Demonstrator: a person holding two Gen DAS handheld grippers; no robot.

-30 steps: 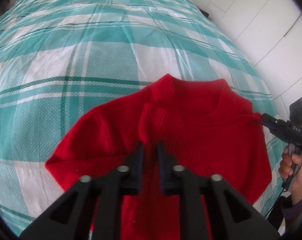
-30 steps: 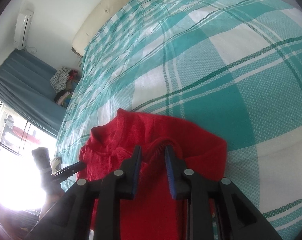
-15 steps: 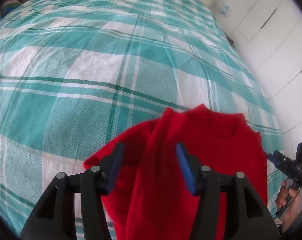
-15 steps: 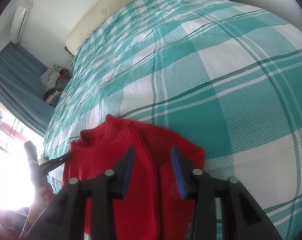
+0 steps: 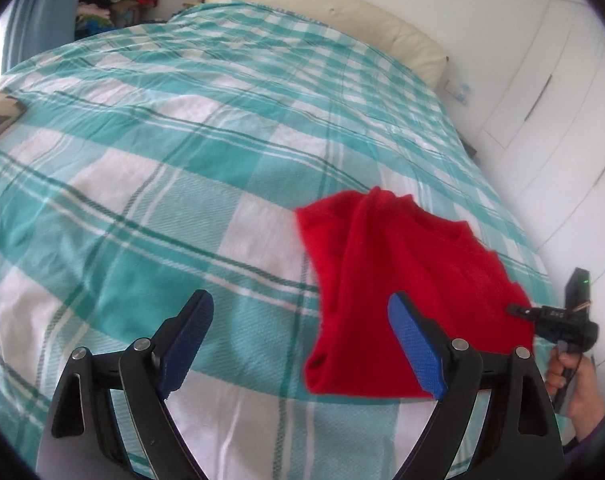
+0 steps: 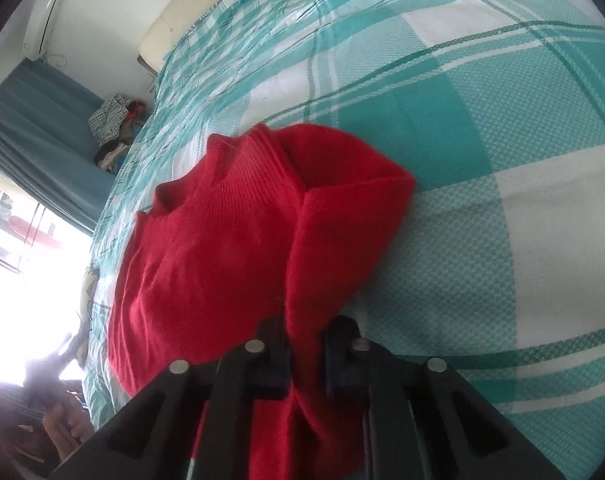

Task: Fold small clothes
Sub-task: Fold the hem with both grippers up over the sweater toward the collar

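Bed (image 5: 182, 152) fills both views, covered by a teal-and-white plaid sheet; it serves as the flat folding surface. Cream headboard cushion (image 5: 326, 12) runs along the far edge, and a heap of other clothes (image 6: 114, 116) sits off in the corner by the blue curtain, likely the waiting pile.

Red sweater (image 5: 402, 288) lies on the sheet near the bed's right-hand edge in the left wrist view, collar pointing toward the headboard. 1 sleeve side is already laid over the body, giving a long ridge down the front. Judged: sleeves go inward first so the piece narrows before any crosswise fold.

Right gripper (image 6: 306, 356) has just been closing; the jaws are now nearly together with a raised fold of red knit pinched between them. The cloth tents up from the bed into the pads, so this hand is holding the sweater's right-side flap, probably to carry it across the body.

Left gripper (image 5: 298, 344) has just been opening and stands wide, with only sheet and the sweater's near corner seen through the gap, nothing pressed. It sits off to the sweater's side, free for a new hold.

Person's hand (image 5: 574, 376) wraps the right gripper's handle at the frame edge.

Fold looks partway: 1 side in, other side in hand.
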